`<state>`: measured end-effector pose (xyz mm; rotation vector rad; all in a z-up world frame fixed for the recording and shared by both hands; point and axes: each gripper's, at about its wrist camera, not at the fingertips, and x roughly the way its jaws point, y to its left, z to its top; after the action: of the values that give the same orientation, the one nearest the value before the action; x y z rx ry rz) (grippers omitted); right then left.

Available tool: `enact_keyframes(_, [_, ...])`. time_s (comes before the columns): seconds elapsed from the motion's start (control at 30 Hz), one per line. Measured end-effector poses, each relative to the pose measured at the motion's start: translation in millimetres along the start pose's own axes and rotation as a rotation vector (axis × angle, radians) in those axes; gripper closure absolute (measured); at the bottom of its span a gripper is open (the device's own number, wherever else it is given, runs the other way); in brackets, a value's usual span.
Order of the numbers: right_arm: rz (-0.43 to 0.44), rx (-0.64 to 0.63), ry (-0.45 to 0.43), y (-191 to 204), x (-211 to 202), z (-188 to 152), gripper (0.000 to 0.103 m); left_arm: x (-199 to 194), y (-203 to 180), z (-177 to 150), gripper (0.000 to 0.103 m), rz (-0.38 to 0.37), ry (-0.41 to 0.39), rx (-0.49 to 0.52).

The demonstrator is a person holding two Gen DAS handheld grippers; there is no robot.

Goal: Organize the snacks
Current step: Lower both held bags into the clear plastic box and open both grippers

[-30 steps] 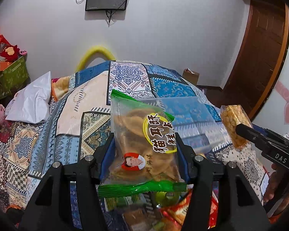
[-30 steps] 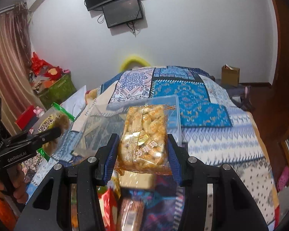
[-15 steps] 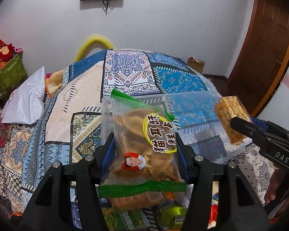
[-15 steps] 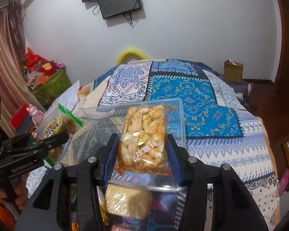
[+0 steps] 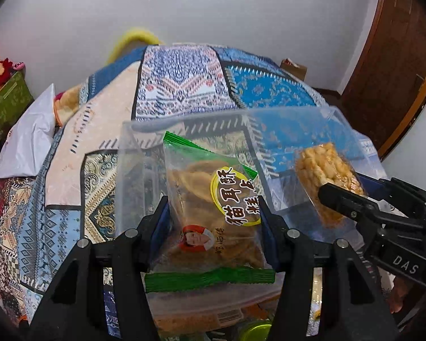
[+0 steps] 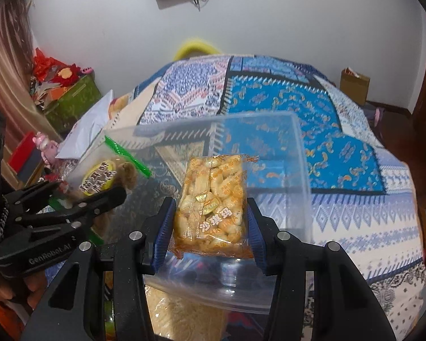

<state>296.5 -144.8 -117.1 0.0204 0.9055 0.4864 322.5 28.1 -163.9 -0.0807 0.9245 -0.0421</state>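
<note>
Altogether two grippers, two held snack packets and one clear plastic box fill the two views.

From the left wrist view, the left gripper (image 5: 213,213) has its two blue-padded fingers (image 5: 159,221) closed on a green-edged packet (image 5: 213,210) of brown crisps. One finger presses each long side. The packet stands with its long axis running away from the fingers, one green sealed end below the fingertips near the camera and the other pointing forward and a little left. A yellow round label with Chinese writing faces the camera.

From the right wrist view, the right gripper (image 6: 211,218) is likewise clamped on a clear packet (image 6: 213,201) of golden puffed rice cake, a finger against each long side. Its long axis also runs forward from the fingers, tilted slightly right at the far end.

One clear plastic box (image 5: 338,130) sits just ahead of and under both sets of fingertips, open side up. Both packets appear to be over its opening, the green-edged one to the left of the rice cake packet; whether either touches the box floor cannot be told.

Beyond the fingers spreads one patterned blue patchwork bedspread (image 5: 184,85). Below the fingers, close to the camera, several more snack packets (image 6: 181,318) lie partly hidden under the box; their number cannot be counted.
</note>
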Motion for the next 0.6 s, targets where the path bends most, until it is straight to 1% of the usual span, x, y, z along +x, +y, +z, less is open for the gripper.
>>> enact_keyframes(0.13, [-0.044,-0.045,0.011,7,4,-2,0.058,12,-1,-3,0.047,0.003,0.039,0.003])
enact_keyframes(0.23, [-0.061,-0.073,0.021,10,7,-2,0.058,17,-3,-5,0.047,0.023,0.059,0.011])
enact_keyframes(0.33, [-0.070,-0.093,0.033,13,9,-3,0.057,19,-6,-5,0.041,0.025,0.075,0.030])
enact_keyframes(0.37, [-0.073,-0.098,0.035,14,9,-3,0.057,19,-6,-6,0.036,0.026,0.078,0.030])
enact_keyframes(0.43, [-0.069,-0.092,0.033,14,8,-3,0.057,18,-6,-6,0.035,0.031,0.076,0.029])
enact_keyframes(0.6, [-0.037,-0.053,0.032,10,-1,-2,0.057,4,-2,-5,0.034,0.013,0.061,0.009])
